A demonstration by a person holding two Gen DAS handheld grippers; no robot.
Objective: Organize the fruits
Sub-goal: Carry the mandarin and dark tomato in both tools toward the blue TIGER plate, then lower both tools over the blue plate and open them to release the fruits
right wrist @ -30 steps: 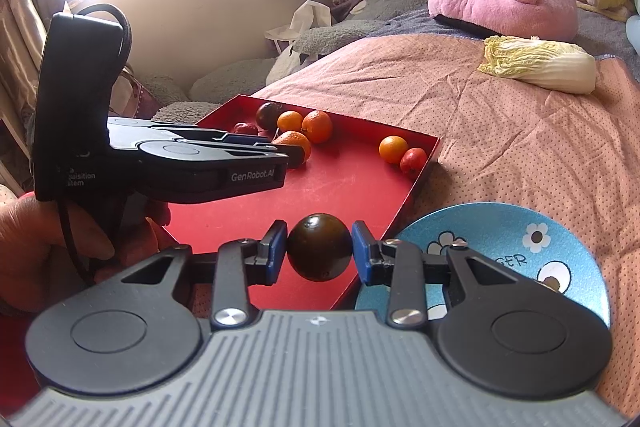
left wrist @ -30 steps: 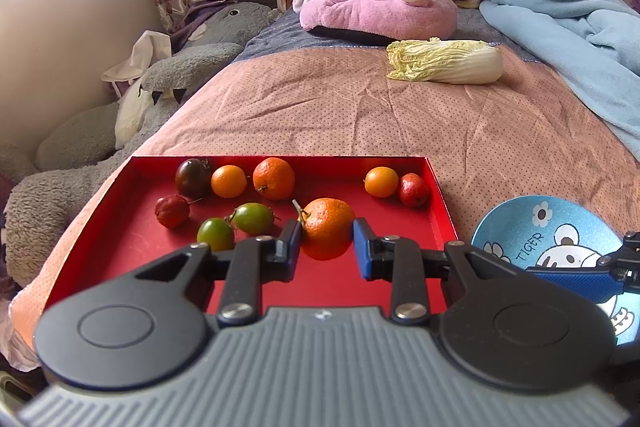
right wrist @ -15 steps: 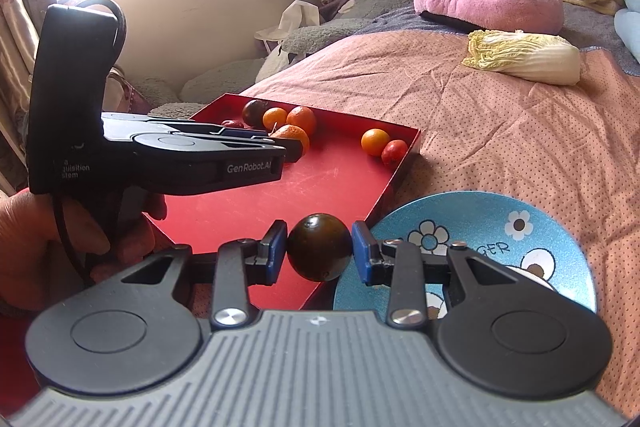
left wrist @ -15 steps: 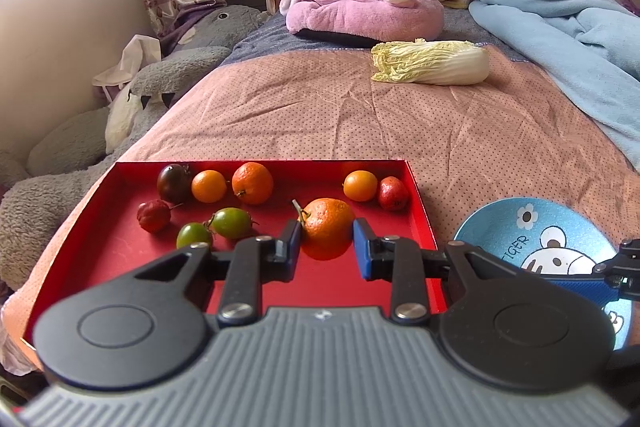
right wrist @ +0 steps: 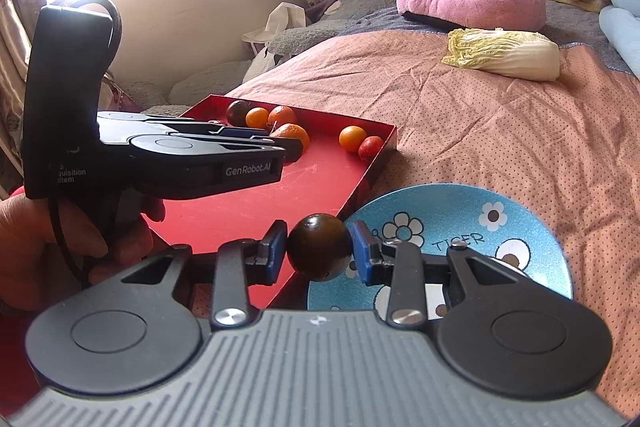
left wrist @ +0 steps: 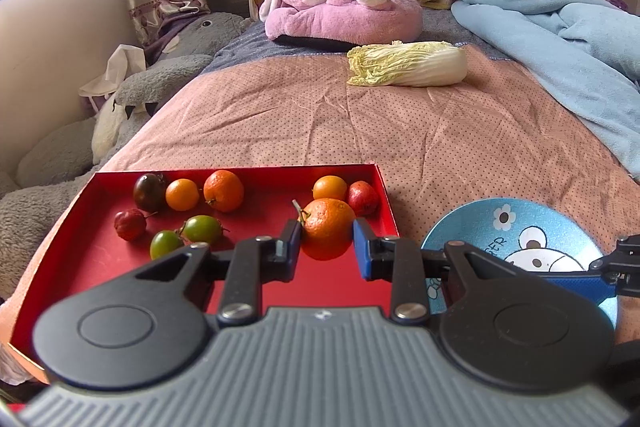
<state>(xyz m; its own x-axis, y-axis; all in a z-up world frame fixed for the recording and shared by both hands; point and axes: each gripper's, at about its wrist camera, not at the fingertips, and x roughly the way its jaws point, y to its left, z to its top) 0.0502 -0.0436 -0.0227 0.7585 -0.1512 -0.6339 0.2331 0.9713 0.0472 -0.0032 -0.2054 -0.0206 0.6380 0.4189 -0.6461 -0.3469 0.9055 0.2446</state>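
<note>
- Bedroom setting: you are working on a pink dotted bedspread (left wrist: 400, 131), with a red tray (left wrist: 100, 251) of fruit and a blue plate (right wrist: 520, 227) just beside the tray's right wall.
- Your left gripper (left wrist: 326, 245) is clenched on a stemmed orange (left wrist: 328, 229), held over the right part of the tray, near a small orange fruit (left wrist: 329, 187) and a red fruit (left wrist: 362, 198).
- Your right gripper (right wrist: 320, 253) is clamped on a dark round fruit (right wrist: 320, 247), sitting above the tray's edge and the near rim of the plate.
- Other fruit lies loose in the tray: two green tomatoes (left wrist: 202, 229), a red one (left wrist: 130, 225), a dark one (left wrist: 149, 186) and two more oranges (left wrist: 223, 190).
- Judging by looks, the orange is firm, fairly light and a little springy; the pads across its widest part are right, clear of the stem.
- The dark fruit looks smooth and glossy, so likely slippery and easily bruised; keep the squeeze gentle and centred.
- Both are round and will probably roll, so set them down low, well inside a rim.
</note>
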